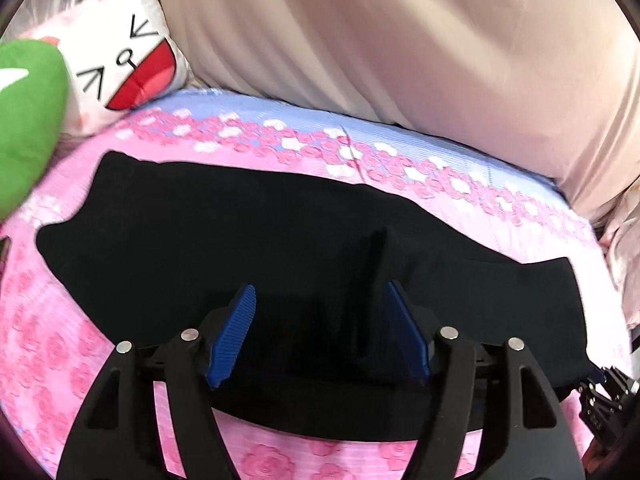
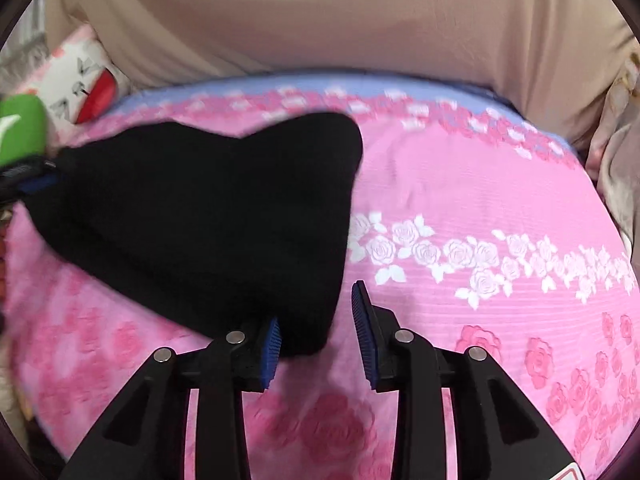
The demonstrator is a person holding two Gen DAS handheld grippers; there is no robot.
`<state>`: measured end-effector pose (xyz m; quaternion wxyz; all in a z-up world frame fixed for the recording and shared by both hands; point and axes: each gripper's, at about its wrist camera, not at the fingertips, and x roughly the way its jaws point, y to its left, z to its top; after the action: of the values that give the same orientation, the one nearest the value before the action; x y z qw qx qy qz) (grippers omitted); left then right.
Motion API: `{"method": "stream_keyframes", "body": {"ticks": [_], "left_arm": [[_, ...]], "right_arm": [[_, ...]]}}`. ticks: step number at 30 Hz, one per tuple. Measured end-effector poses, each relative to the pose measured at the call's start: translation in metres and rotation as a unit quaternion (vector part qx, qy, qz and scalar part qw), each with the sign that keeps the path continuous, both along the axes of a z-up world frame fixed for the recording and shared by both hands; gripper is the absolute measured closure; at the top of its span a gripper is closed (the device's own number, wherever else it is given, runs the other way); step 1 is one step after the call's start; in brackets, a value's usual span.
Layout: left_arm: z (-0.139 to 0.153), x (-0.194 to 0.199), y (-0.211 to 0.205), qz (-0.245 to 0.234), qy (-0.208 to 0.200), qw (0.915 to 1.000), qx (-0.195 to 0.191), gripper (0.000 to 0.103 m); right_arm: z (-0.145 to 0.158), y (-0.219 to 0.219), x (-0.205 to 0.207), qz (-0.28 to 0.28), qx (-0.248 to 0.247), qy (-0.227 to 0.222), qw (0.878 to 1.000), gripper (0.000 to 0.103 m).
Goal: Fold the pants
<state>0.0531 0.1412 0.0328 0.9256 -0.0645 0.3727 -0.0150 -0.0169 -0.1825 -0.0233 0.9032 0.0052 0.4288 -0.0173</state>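
The black pants (image 1: 248, 232) lie spread on the pink rose-print bedsheet (image 1: 44, 340). My left gripper (image 1: 320, 304) is open, its blue pads either side of a raised fold of the black cloth, low over the pants. In the right wrist view the pants (image 2: 208, 208) lie to the left, one corner reaching down between the fingers. My right gripper (image 2: 316, 320) is open around that corner. The other gripper shows at the left edge of the right wrist view (image 2: 28, 180) and at the lower right of the left wrist view (image 1: 604, 400).
A beige draped cloth (image 1: 400, 40) rises behind the bed. A white cartoon-face pillow (image 1: 128, 56) and a green plush (image 1: 28, 120) sit at the back left. A blue band with pink flowers (image 1: 304, 124) runs along the sheet's far edge.
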Motion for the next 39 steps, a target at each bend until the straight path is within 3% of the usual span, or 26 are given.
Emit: {"method": "stream_keyframes", "body": {"ticks": [3, 5, 6, 7, 9, 11, 12, 13, 16, 19, 21, 22, 23, 25, 29, 32, 34, 37, 39], "left_arm": [[-0.003, -0.005, 0.006, 0.023, 0.012, 0.9994, 0.023, 0.038], [-0.004, -0.01, 0.02, 0.036, 0.01, 0.9992, 0.016, 0.034], [-0.005, -0.011, 0.03, 0.048, 0.012, 0.9987, 0.013, 0.033], [-0.005, -0.013, 0.044, 0.056, 0.014, 0.9983, 0.007, 0.032], [-0.009, -0.017, 0.067, 0.069, 0.021, 0.9973, -0.006, 0.032], [-0.008, -0.025, 0.086, 0.085, 0.022, 0.996, -0.018, 0.029], [-0.007, -0.029, 0.093, 0.091, 0.02, 0.9954, -0.021, 0.028], [-0.006, -0.035, 0.097, 0.096, 0.015, 0.995, -0.021, 0.026], [-0.003, -0.045, 0.095, 0.092, 0.008, 0.9955, -0.02, 0.023], [-0.002, -0.052, 0.084, 0.077, 0.008, 0.9966, -0.027, 0.021], [-0.001, -0.054, 0.076, 0.07, 0.01, 0.9971, -0.027, 0.021], [-0.002, -0.056, 0.072, 0.065, 0.012, 0.9975, -0.026, 0.02], [-0.002, -0.057, 0.07, 0.062, 0.013, 0.9977, -0.023, 0.02], [-0.002, -0.058, 0.064, 0.061, 0.018, 0.9979, -0.016, 0.02], [-0.002, -0.057, 0.054, 0.053, 0.024, 0.9982, -0.014, 0.02], [0.002, -0.058, 0.045, 0.049, 0.022, 0.9986, -0.002, 0.02], [0.004, -0.058, 0.039, 0.046, 0.021, 0.9987, 0.003, 0.02], [0.003, -0.057, 0.035, 0.046, 0.026, 0.9986, 0.003, 0.02], [0.002, -0.058, 0.033, 0.042, 0.03, 0.9987, -0.002, 0.02]], "right_arm": [[0.012, -0.012, -0.01, -0.012, 0.043, -0.014, 0.999, 0.082], [0.014, -0.021, -0.014, -0.027, 0.054, -0.021, 0.998, 0.076], [0.005, -0.025, -0.011, -0.029, 0.047, 0.002, 0.998, 0.067], [-0.003, -0.028, -0.01, -0.024, 0.051, 0.028, 0.998, 0.066], [0.007, -0.032, -0.024, -0.013, 0.083, 0.014, 0.996, 0.061], [0.022, -0.038, -0.037, 0.003, 0.121, -0.005, 0.993, 0.048], [0.031, -0.042, -0.04, 0.008, 0.139, -0.02, 0.99, 0.028], [0.038, -0.046, -0.038, 0.012, 0.154, -0.032, 0.988, 0.016], [0.044, -0.054, -0.012, 0.019, 0.187, -0.041, 0.981, 0.017], [0.022, -0.05, 0.033, 0.014, 0.215, 0.007, 0.977, 0.017], [-0.004, -0.045, 0.058, 0.011, 0.232, 0.045, 0.972, 0.022], [-0.002, -0.042, 0.058, 0.006, 0.226, 0.02, 0.974, 0.048], [-0.003, -0.037, 0.061, 0.025, 0.249, 0.023, 0.968, 0.067], [0.001, -0.039, 0.059, 0.018, 0.293, 0.012, 0.956, 0.082], [0.005, -0.065, 0.042, -0.007, 0.328, -0.012, 0.945, 0.086], [-0.005, -0.09, 0.033, -0.011, 0.366, -0.004, 0.93, 0.087], [-0.007, -0.096, 0.026, -0.015, 0.349, -0.002, 0.937, 0.087], [-0.003, -0.119, 0.017, -0.022, 0.36, -0.007, 0.933, 0.087], [0.002, -0.137, 0.005, -0.039, 0.349, -0.016, 0.936, 0.087]]}}
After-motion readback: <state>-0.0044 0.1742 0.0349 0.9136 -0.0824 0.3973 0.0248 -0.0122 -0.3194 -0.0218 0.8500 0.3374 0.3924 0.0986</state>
